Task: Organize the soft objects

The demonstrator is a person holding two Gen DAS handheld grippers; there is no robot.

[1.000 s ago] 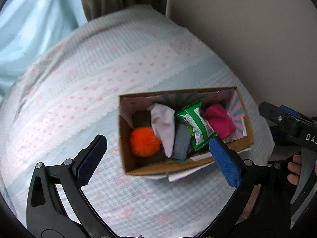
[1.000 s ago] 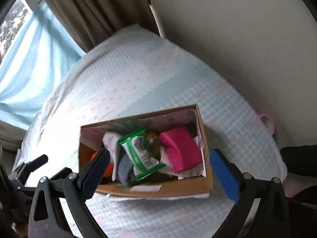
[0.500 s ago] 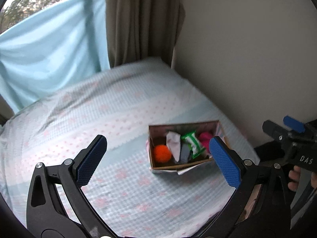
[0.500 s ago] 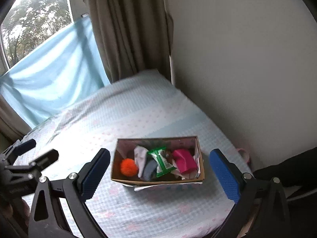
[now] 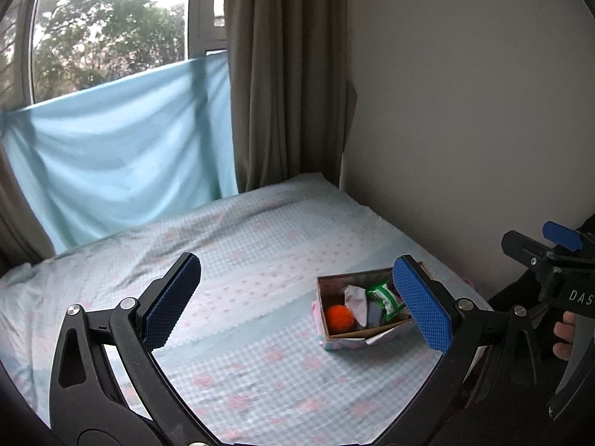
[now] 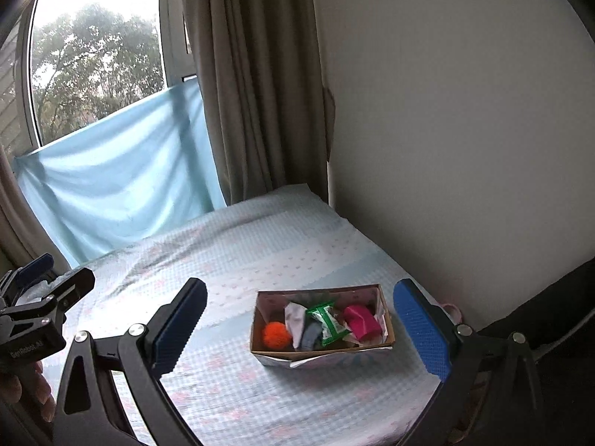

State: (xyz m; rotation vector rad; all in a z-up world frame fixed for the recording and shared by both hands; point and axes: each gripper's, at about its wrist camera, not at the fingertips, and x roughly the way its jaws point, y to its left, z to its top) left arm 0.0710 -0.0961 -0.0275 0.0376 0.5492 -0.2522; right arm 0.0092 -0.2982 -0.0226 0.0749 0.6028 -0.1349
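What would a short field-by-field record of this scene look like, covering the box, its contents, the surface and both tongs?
surface: bed with pale blue checked sheet
container: open cardboard box near the wall side
contents, left to right: orange pom-pom, white cloth, grey cloth, green packet, pink item
left tongs: open, empty, away from box
right tongs: open, empty, away from box

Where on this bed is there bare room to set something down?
The bedsheet is bare from the cardboard box back to the blue cloth and curtain, and left of the box. Inside the box it is crowded.
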